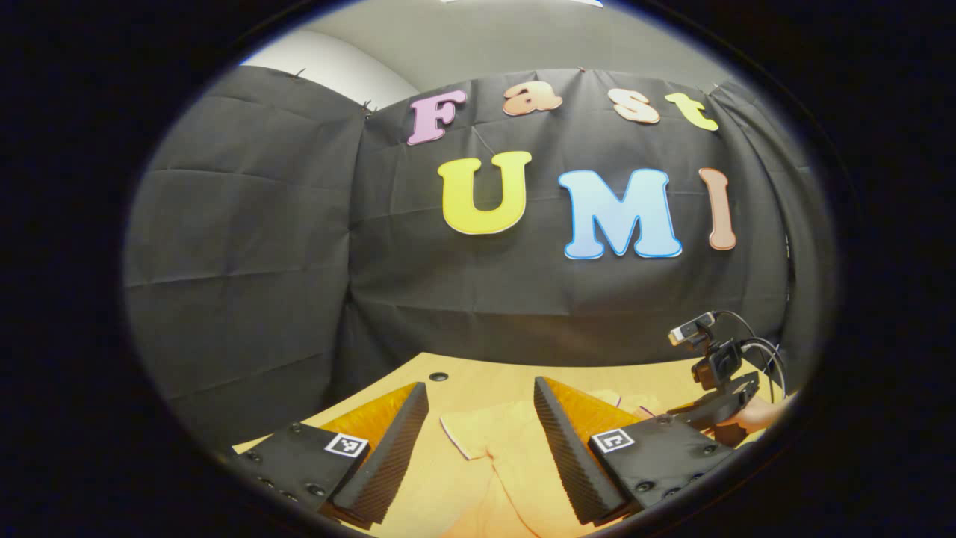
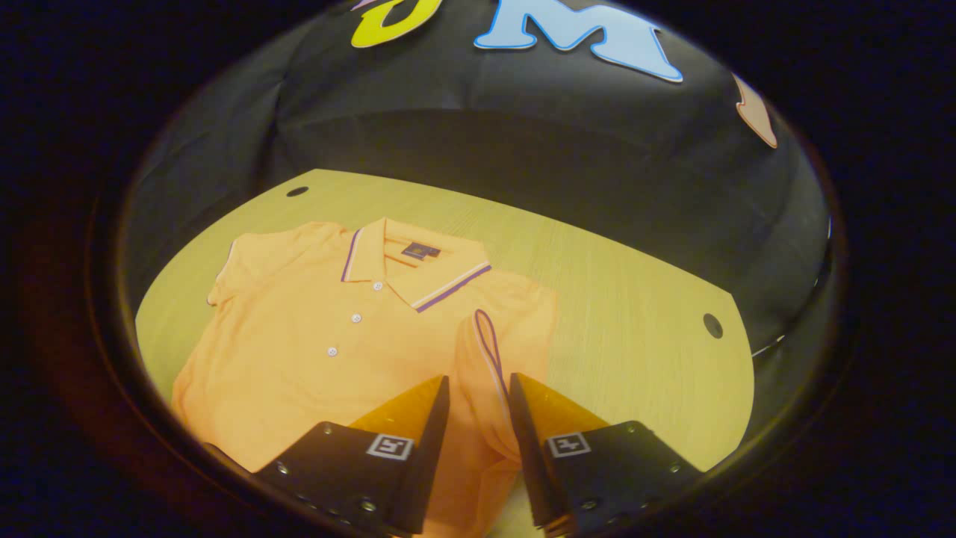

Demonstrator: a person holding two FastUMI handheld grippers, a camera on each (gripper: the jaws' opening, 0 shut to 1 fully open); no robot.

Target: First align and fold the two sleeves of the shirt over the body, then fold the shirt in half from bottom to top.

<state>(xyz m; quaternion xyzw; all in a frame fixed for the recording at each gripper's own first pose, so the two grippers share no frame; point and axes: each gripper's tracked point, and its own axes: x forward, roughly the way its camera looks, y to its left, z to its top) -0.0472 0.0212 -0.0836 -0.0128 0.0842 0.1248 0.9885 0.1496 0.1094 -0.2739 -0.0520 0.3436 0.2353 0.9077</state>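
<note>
- Looking along the left gripper (image 1: pixel 478 441) in the left gripper view, its jaws stand wide apart with nothing between them but air, above the orange shirt (image 1: pixel 508 463) that lies on the table (image 1: pixel 478 377).
- A sleeve edge with a thin dark trim (image 1: pixel 452 441) lies flat between the two fingers, lower than them; whether they touch the cloth I cannot tell.
- Beyond the shirt runs a strip of pale wooden table top with a small round dark hole (image 1: pixel 438 376) near its far edge.
- Black cloth walls (image 1: pixel 246 246) close the booth at the back and the left, creased in folds, and a bit of light wall and ceiling (image 1: pixel 336 67) shows above them.
- At the right edge of that view sits the other gripper (image 1: pixel 721 400), carrying a small camera and cables, held by a hand (image 1: pixel 758 415).
- In the right gripper view, the right gripper (image 2: pixel 478 418) has its jaws narrowed around the shirt's sleeve (image 2: pixel 485 388), which rises lifted between them; whether both fingers press on it I cannot tell.
- The shirt (image 2: pixel 321 344) lies face up, collar (image 2: pixel 411 269) toward the back wall, buttons down the placket, the far sleeve (image 2: pixel 231 269) spread flat.
- The table (image 2: pixel 635 336) is yellowish wood with two round holes (image 2: pixel 712 326), one at each far corner, and black cloth (image 2: pixel 523 149) behind it.
</note>
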